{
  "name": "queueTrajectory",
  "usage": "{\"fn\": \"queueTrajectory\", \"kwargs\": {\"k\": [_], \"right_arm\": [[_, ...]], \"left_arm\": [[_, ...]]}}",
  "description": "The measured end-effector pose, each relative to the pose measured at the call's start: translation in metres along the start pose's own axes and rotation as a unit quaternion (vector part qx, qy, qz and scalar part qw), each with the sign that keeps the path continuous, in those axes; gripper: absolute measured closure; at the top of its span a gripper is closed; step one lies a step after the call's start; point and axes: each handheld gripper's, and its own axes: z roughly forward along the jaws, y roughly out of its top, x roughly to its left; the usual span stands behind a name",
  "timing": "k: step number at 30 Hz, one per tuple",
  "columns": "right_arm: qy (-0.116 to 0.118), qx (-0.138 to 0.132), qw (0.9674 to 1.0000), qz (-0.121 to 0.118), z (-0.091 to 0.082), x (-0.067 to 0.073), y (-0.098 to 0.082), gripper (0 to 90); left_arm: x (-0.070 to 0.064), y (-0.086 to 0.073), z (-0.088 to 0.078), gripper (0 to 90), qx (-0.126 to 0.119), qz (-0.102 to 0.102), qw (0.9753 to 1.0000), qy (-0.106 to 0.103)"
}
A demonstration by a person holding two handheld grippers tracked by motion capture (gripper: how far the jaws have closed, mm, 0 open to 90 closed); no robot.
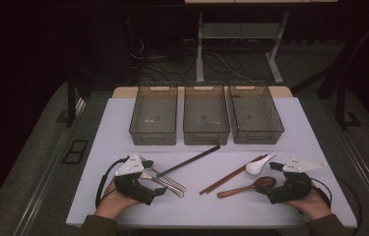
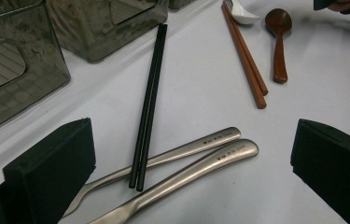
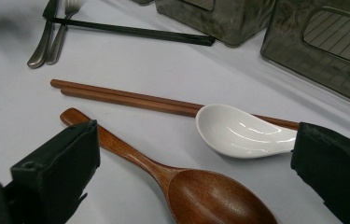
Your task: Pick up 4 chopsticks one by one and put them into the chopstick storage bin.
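Gleaming steel cutlery (image 2: 200,154), glossy wooden spoon (image 3: 186,186)

Both hands wore olive-green sleeves, and each black gripper, left (image 1: 158,189) and right (image 1: 269,185), had a grey triangular plate dotted with screws plus a black looping cable.

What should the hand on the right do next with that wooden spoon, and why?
Probably lower the right gripper onto the wooden spoon and close. Its jaws stand open with the spoon lying flat between them, untouched, and the three bins behind wait.
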Motion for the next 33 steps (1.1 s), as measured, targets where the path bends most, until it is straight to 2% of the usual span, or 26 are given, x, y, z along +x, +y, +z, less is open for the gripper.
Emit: {"fn": "queueTrajectory", "kwargs": {"k": [5,7,10,11,14,17,23,24,27,29,32,33], "right_arm": [[0.007,0.015,0.9999,-0.005,0.000,0.001,0.002,1.7],[0.012,0.019,0.9997,-0.009,-0.001,0.002,0.003,6.4],[0.015,0.021,0.9996,-0.009,-0.001,0.002,0.005,6.6],[0.025,0.023,0.9994,-0.010,-0.002,0.002,0.007,15.9],[0.030,0.022,0.9992,-0.012,-0.002,0.003,0.009,18.6],[0.043,0.026,0.9986,-0.018,-0.002,0.009,0.014,31.5],[0.056,0.037,0.9975,-0.022,0.006,0.012,0.018,42.2],[0.064,0.042,0.9969,-0.022,0.009,0.013,0.020,47.7],[0.069,0.045,0.9964,-0.022,0.012,0.015,0.022,50.4],[0.072,0.049,0.9957,-0.030,0.016,0.018,0.025,57.8],[0.077,0.050,0.9952,-0.033,0.019,0.021,0.027,62.9],[0.080,0.055,0.9945,-0.039,0.022,0.023,0.029,67.8]], "left_arm": [[0.000,0.000,0.001,0.0,0.002,0.001,1.0000,0.000],[0.000,0.000,0.001,0.0,0.002,0.000,1.0000,0.000],[0.000,0.000,0.001,0.0,-0.001,-0.002,1.0000,0.001],[0.000,0.000,0.000,0.0,-0.002,-0.004,1.0000,0.001],[-0.001,0.000,-0.001,0.0,-0.002,0.000,1.0000,0.000],[-0.002,-0.001,-0.001,0.0,-0.003,-0.001,1.0000,-0.002],[-0.001,0.000,0.000,0.0,-0.003,-0.002,1.0000,-0.003],[-0.001,0.000,0.000,0.0,-0.002,-0.002,1.0000,-0.003],[-0.001,-0.001,0.000,0.0,-0.002,-0.002,1.0000,-0.002],[-0.002,-0.001,0.000,0.0,-0.002,-0.002,1.0000,-0.002],[-0.002,-0.001,0.000,0.0,-0.002,-0.001,1.0000,-0.002],[-0.002,-0.001,0.001,0.0,-0.002,-0.002,1.0000,-0.003]]}}
